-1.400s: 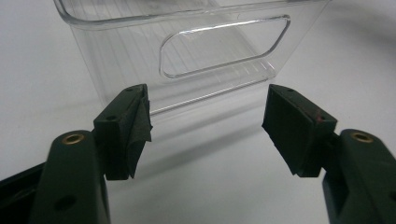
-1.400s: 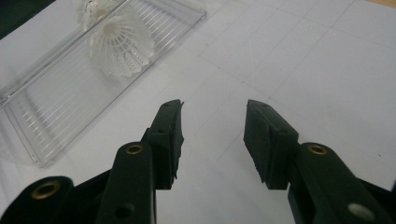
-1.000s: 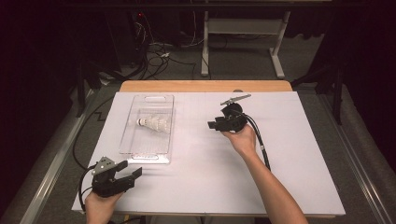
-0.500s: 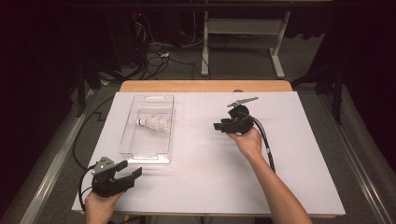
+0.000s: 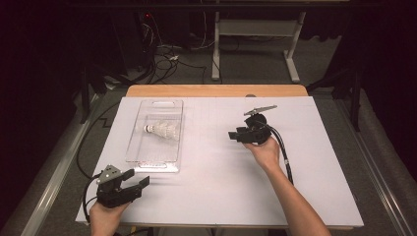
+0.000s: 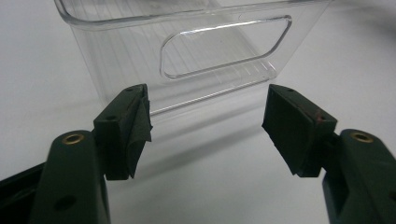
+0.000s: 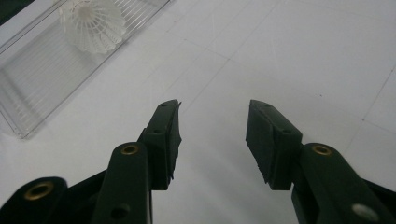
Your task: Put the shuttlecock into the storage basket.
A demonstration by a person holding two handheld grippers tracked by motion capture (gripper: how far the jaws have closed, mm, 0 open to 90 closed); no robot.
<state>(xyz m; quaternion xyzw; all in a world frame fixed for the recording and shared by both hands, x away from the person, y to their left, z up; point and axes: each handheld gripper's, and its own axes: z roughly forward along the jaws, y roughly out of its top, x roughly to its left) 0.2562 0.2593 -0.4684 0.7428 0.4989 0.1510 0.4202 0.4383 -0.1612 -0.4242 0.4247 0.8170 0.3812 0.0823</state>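
Two grippers sit over the white table sheet point(image 5: 211, 172), each held in a hand. Both have their jaws spread with nothing between them.

From the high view, the right gripper point(image 5: 235, 134) is held above the sheet right of centre, its jaws pointing leftward toward the clear plastic tray point(image 5: 147, 160). The tray lies well apart from it, off beyond its jaw tips. Inside the tray lies a white shuttlecock point(image 5: 160, 131), on its side, in the half of the tray farther from the person. In the right gripper view, the shuttlecock point(image 7: 93, 23) shows ahead of the jaws and to their left, resting in the tray point(image 7: 28, 84), with bare sheet directly between and beyond the jaws.

The left gripper point(image 5: 136, 183) is held at the near left corner of the sheet, just short of the tray's near end. Its jaws point toward the right and slightly away from the person. In the left gripper view, the tray's end wall with its cut-out handle point(image 6: 224, 46) stands just ahead of the spread jaws, near but not touching. Only white sheet lies between them.

A black cable point(image 5: 285, 160) trails from the right gripper back along the person's forearm.
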